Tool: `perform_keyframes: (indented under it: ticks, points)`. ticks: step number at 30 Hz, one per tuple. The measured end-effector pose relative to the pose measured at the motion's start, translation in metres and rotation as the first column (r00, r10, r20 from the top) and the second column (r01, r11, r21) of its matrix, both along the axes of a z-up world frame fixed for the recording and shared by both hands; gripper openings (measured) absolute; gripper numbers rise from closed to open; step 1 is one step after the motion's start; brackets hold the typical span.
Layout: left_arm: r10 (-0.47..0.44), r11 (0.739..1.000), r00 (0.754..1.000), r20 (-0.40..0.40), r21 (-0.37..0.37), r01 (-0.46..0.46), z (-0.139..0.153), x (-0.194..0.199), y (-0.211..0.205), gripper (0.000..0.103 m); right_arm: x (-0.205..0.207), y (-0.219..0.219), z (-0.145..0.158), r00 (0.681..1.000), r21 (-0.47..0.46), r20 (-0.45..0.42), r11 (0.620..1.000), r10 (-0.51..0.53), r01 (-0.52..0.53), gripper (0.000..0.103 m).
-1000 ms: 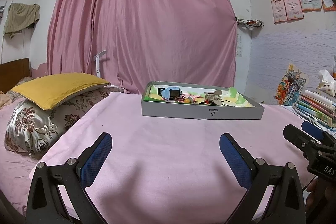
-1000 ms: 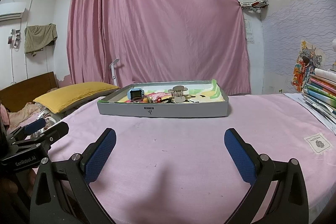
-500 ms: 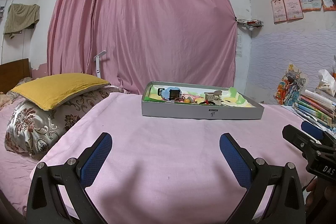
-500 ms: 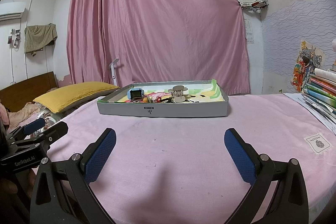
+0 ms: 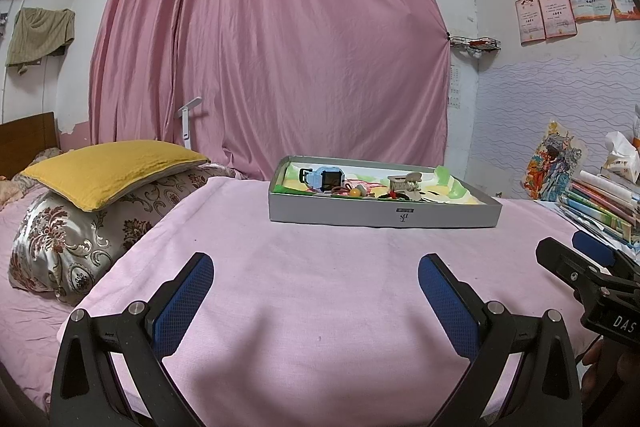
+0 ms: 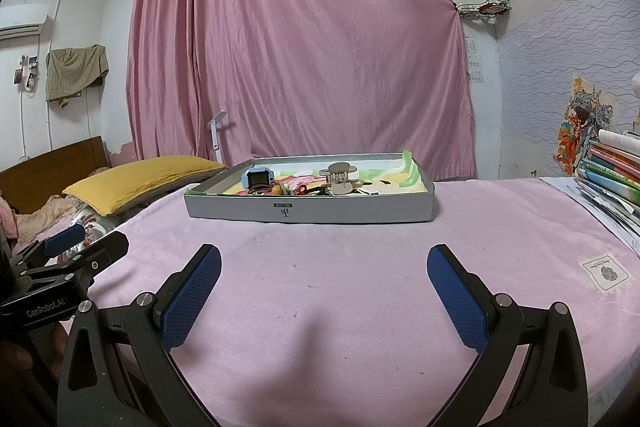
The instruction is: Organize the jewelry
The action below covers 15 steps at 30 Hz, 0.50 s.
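1. Far left of my left wrist view: a yellow pillow (image 5: 108, 171) lies on top of a floral patterned pillow (image 5: 72, 239), at the left edge of a bed covered with a pink sheet (image 5: 320, 291).
2. Lower centre of that view: my left gripper (image 5: 316, 291) hovers over the bare sheet with its two blue-padded fingers (image 5: 184, 303) spread wide apart and nothing between them.
3. Middle of the frame, beyond the fingers: a shallow grey tray (image 5: 380, 215) rests on the sheet, well apart from the gripper. Inside it, at its left end, stands a light blue watch (image 5: 326, 179); just right of it lie a few small beads and bands too tiny to name, then a beige hair claw clip (image 5: 406, 181).
4. Behind the tray, a pink curtain (image 5: 280, 47) fills the background.
5. Right edge of the same view: a stack of books (image 5: 600, 203), and below it my other tool juts in from the lower right.
6. In my right wrist view, the left gripper shows at the lower left edge.
7. Lower centre there: my right gripper (image 6: 324, 275) also has its blue fingers (image 6: 456, 299) held wide, empty, above the sheet.
8. Centre of this view: the tray again, with the watch at its left and the claw clip upright near its middle.
9. Lower right: a small square label (image 6: 604, 271) is sewn on the sheet.
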<state>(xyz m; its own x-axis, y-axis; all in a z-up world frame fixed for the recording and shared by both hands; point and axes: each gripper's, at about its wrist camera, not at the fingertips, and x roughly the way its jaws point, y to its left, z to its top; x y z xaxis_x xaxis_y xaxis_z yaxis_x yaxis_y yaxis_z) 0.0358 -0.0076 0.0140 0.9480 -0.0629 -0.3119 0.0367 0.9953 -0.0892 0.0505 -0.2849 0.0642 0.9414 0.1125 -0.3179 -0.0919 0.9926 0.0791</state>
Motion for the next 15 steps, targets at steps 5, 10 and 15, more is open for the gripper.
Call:
perform_keyframes:
  ticks: [5, 10, 15]
  points:
    - [0.002, 1.0, 1.0, 0.001, 0.001, -0.002, -0.0001, 0.0001, -0.0004, 0.103, 0.0, -0.0001, 0.0001, 1.0, 0.0, 0.001, 1.0, 0.0, 0.0, 0.101]
    - [0.002, 1.0, 1.0, 0.001, 0.0, -0.002, -0.0002, 0.0002, -0.0001, 0.103, -0.0004, 0.0002, 0.0001, 1.0, 0.0, 0.001, 1.0, 0.0, 0.0, 0.101]
    - [0.001, 1.0, 1.0, -0.001, 0.001, -0.001, 0.0002, 0.0001, -0.001, 0.103, -0.0004, 0.0002, 0.0001, 1.0, 0.0, 0.001, 1.0, 0.0, 0.0, 0.101]
